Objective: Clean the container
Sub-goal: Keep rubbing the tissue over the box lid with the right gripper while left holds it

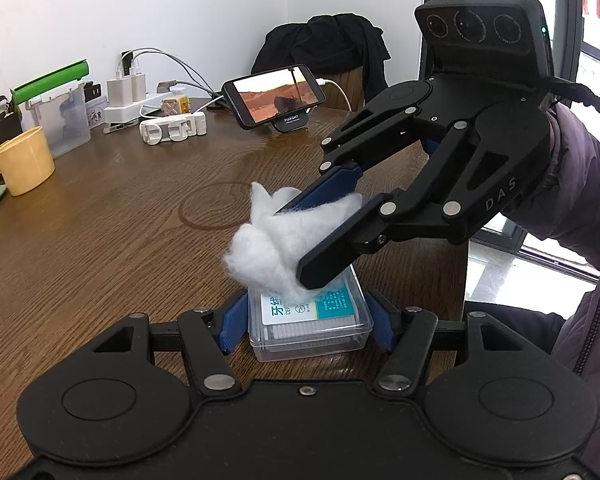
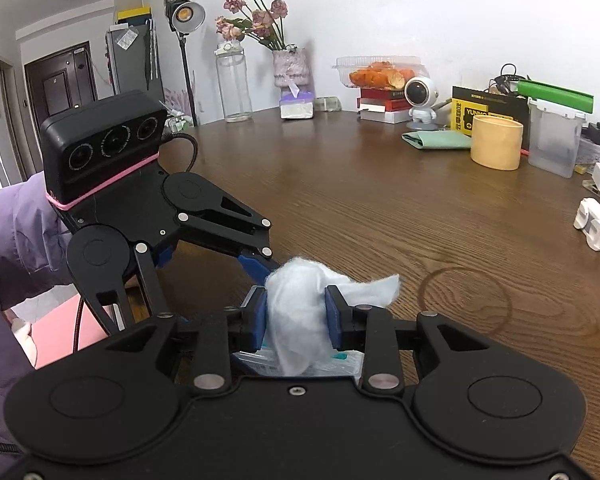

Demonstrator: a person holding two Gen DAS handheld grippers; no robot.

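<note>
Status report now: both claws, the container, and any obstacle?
Left claw shut on clear plastic box, on wooden table. Right claw shut on white cotton wad, touching box lid. Nothing in the way.

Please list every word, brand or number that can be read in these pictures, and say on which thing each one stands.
"DAS": on the black body of the right gripper.
"YUNMO": on the black and yellow box near the wall.
"牙线": on the label of the clear container, partly hidden by the cotton wad; its small print is unreadable.
Phone stand: white lettering, too blurred to read.
</note>
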